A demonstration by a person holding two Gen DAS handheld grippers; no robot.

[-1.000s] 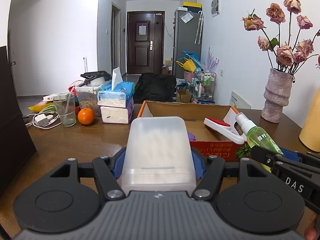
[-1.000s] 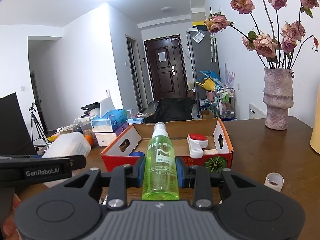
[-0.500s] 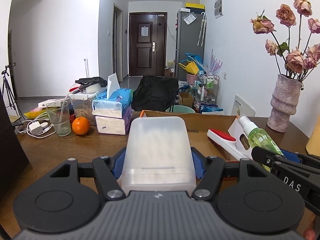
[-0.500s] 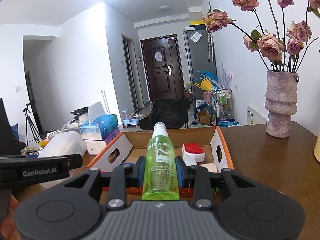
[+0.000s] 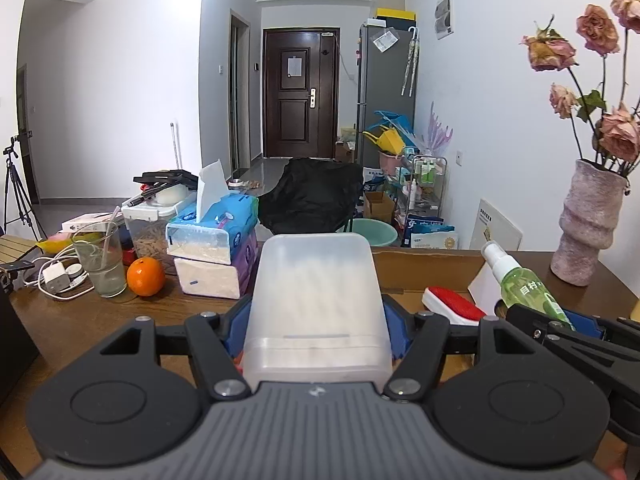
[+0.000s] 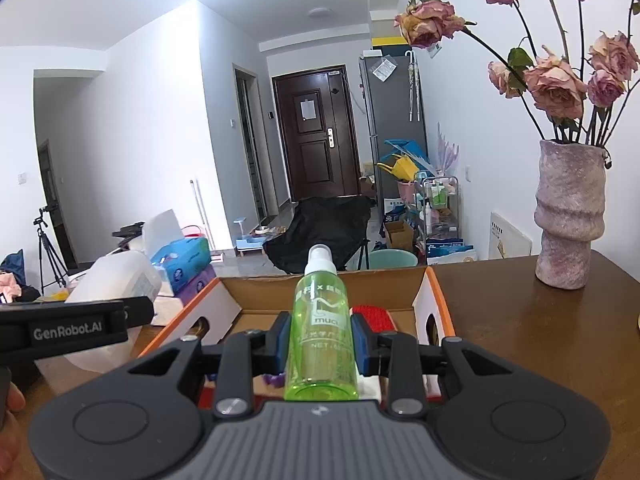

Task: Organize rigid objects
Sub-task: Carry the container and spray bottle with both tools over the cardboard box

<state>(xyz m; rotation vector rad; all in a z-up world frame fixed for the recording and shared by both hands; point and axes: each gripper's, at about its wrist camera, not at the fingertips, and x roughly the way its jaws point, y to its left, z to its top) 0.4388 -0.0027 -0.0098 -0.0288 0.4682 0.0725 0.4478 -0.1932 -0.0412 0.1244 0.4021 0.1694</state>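
Tabletop (image 5: 80, 320), left end: drinking glass (image 5: 100, 264) holding a straw, orange (image 5: 145, 276) just beside it, then stacked tissue packs (image 5: 216, 248); none of these is in hand.

Left gripper (image 5: 318, 320): blue pads clamped on the two sides of a translucent white plastic container (image 5: 316, 292). Container held clear of the table, long axis running straight out along the fingers, rounded far end toward the cardboard box (image 6: 328, 294). In the right wrist view the same container (image 6: 116, 280) shows left of the box's near-left corner.

Cardboard box: open-topped, orange-edged, directly ahead of both grippers and just beyond the fingertips. A red-and-white brush (image 5: 452, 306) already lies inside, toward the right wall.

Right gripper (image 6: 322, 340): pads pinching a green spray bottle (image 6: 322, 328) at mid-body. Bottle's long axis lies along the fingers, white nozzle pointing away, base toward the palm of the tool; it hangs over the box's near edge.

Judgement: the right-hand load is nearer the drop point, already above the box opening; the left-hand container appears to sit short of the near-left corner and needs to go forward and inward.

Far right: vase (image 6: 570, 216) of dried roses, well apart from the box.
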